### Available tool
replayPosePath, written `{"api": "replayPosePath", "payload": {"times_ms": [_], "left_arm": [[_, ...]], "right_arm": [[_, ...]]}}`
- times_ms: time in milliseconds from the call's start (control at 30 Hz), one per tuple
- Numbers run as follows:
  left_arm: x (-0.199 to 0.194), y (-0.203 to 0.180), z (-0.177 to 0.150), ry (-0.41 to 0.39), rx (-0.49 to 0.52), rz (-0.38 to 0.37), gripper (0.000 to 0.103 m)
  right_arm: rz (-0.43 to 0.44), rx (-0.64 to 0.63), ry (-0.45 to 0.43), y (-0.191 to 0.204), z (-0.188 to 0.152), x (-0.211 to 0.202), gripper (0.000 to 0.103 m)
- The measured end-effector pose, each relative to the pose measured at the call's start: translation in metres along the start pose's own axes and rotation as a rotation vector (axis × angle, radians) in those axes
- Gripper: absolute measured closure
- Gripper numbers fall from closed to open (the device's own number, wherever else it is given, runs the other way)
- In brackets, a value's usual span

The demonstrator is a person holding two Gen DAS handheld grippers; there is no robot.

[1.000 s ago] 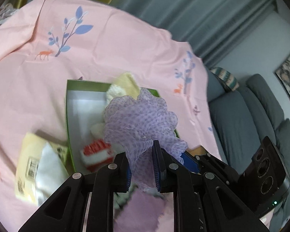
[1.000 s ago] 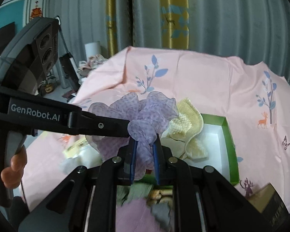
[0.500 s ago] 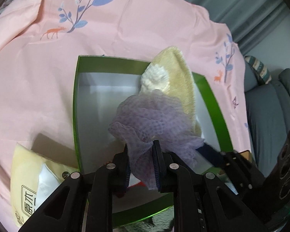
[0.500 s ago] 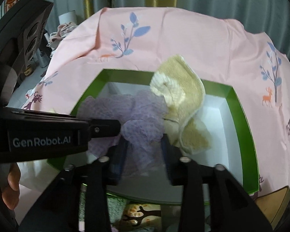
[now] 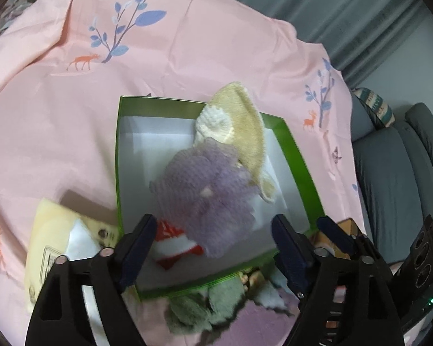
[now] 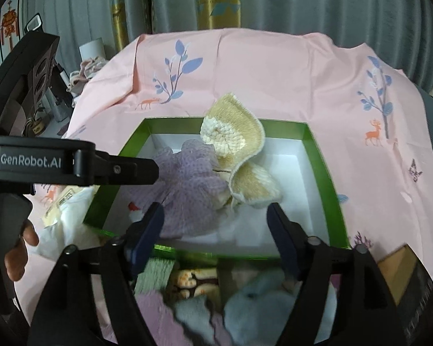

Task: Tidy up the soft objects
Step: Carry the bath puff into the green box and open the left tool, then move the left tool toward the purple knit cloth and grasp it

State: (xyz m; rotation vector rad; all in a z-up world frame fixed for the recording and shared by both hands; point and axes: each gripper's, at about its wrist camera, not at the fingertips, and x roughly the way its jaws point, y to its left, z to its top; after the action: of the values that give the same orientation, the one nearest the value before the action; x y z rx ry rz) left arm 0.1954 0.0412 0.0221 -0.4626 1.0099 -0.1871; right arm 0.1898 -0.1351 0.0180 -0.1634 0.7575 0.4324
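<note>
- Nearest the lens in the left wrist view, the left gripper stands released, its jaws having just been opening, no pad touching anything; the purple mesh shows in the gap beyond them, lying free.
- Low in the right wrist view, the right gripper is likewise released, jaws just opened wide, with the mesh beyond the left pad and apart from it.
- Under both grippers, at the bottom of each frame, lies a blurred heap of soft cloths in grey, pale blue and pink.
- Past that, mid-frame, sits the green box with a white inside; the mesh rests in it, against a yellow knit piece that leans over the far rim.
- Beside the mesh, at the box's near left corner, lies a red-and-white item.
- Left of the box lies a yellow pack.
- At the left edge of the right wrist view, a hand holds the other gripper's handle.
- Beneath everything spreads a pink sheet, with curtains farthest back.
</note>
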Motion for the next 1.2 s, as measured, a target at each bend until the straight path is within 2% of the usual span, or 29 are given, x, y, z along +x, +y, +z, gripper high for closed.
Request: {"api": "replayPosePath", "payload": {"times_ms": [200,333,733,1200], "left_arm": [[-0.029,-0.012,-0.023,-0.021,0.02,-0.03,0.011],[-0.047,-0.016,-0.042,-0.03,0.03,-0.049,0.004],[-0.081,-0.007,-0.1,-0.025,0.006,-0.058,0.004],[-0.081,0.001,-0.141,0.003,-0.073,-0.112,0.004]], "right_arm": [[-0.04,0.006,-0.048,0.004,-0.016,-0.041,0.001],[-0.057,0.004,-0.077,0.005,-0.029,-0.063,0.001],[-0.029,0.022,-0.078,0.01,-0.068,-0.104,0.001],[0.001,0.047,-0.075,0.01,-0.09,-0.118,0.001]]}}
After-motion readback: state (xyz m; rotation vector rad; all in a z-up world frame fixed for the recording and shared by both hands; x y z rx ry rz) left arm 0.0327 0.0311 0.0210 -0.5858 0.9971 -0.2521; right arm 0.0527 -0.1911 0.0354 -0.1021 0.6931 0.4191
